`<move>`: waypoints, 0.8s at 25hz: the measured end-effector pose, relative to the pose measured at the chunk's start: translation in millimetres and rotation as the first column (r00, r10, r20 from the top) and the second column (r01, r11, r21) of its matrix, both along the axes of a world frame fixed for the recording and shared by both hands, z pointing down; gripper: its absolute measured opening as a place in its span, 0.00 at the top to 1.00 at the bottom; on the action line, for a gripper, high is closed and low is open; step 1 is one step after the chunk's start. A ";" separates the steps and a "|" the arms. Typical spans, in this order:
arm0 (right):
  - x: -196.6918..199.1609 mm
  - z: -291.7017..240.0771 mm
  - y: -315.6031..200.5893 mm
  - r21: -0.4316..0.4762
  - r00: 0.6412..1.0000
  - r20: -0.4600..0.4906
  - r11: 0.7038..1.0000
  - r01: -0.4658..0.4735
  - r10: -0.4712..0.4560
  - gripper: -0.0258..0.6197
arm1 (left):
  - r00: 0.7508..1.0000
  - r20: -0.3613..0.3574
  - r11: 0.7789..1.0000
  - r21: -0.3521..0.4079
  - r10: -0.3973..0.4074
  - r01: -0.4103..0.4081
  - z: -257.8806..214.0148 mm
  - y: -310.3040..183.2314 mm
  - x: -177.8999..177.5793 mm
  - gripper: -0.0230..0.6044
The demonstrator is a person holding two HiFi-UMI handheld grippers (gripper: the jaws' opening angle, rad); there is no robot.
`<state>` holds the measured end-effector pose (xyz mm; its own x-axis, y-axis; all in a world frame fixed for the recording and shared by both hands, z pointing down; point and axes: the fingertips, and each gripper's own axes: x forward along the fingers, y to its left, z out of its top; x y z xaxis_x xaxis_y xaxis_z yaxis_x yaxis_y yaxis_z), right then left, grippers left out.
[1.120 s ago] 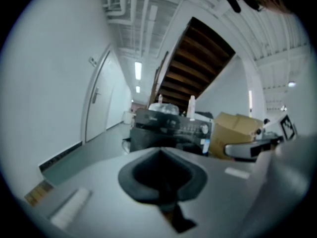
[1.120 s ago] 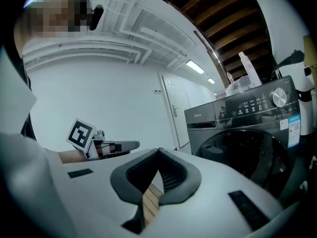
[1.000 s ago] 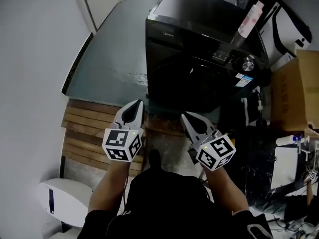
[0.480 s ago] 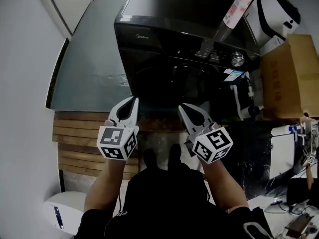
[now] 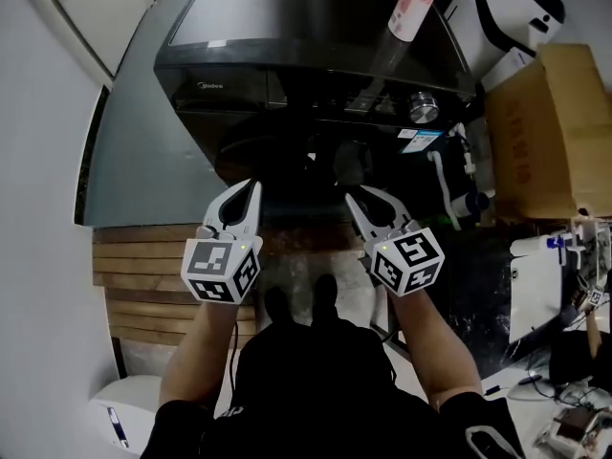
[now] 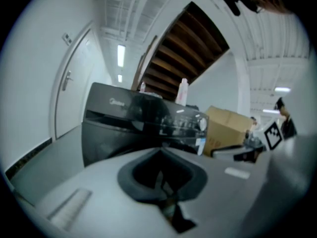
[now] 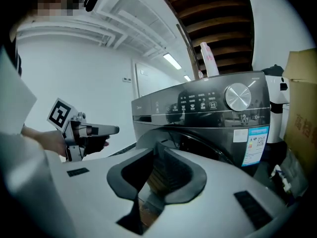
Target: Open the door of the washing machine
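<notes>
Right hand-held gripper (image 5: 368, 204) just opening, empty, left hand-held gripper (image 5: 244, 199) closed on nothing: we aim squarely for the rim of the door (image 5: 287, 165) on the washing machine (image 5: 287, 55).

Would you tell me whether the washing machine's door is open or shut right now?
Shut: the round door lies flush against the washing machine front, no gap showing.

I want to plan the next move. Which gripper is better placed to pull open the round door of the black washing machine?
Probably the right gripper: its jaws have just been opening with nothing between them, and its view faces the round dark door. The left gripper is shut.
</notes>
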<state>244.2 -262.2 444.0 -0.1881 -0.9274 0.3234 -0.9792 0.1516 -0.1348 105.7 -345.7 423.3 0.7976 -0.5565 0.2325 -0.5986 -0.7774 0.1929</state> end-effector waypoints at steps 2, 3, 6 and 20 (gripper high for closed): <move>19.1 10.9 -1.8 -0.025 1.000 -0.016 1.000 -0.005 0.004 0.81 | 1.000 -0.003 1.000 -0.014 0.003 -0.003 2.0 -1.4 12.7 0.95; 30.4 17.3 -2.7 -0.039 1.000 -0.023 0.999 -0.014 0.013 0.77 | 1.000 0.000 1.000 -0.016 0.007 -0.007 2.7 -1.4 18.8 0.95; 65.4 33.9 -5.8 -0.068 0.997 -0.053 0.996 -0.052 0.048 0.66 | 1.000 0.014 1.000 -0.012 0.024 -0.024 4.6 0.4 34.6 0.95; 123.5 67.6 -30.7 -0.174 0.972 -0.228 0.985 0.011 -0.051 0.58 | 0.999 0.040 1.000 -0.018 0.024 -0.023 11.3 -1.7 58.5 0.95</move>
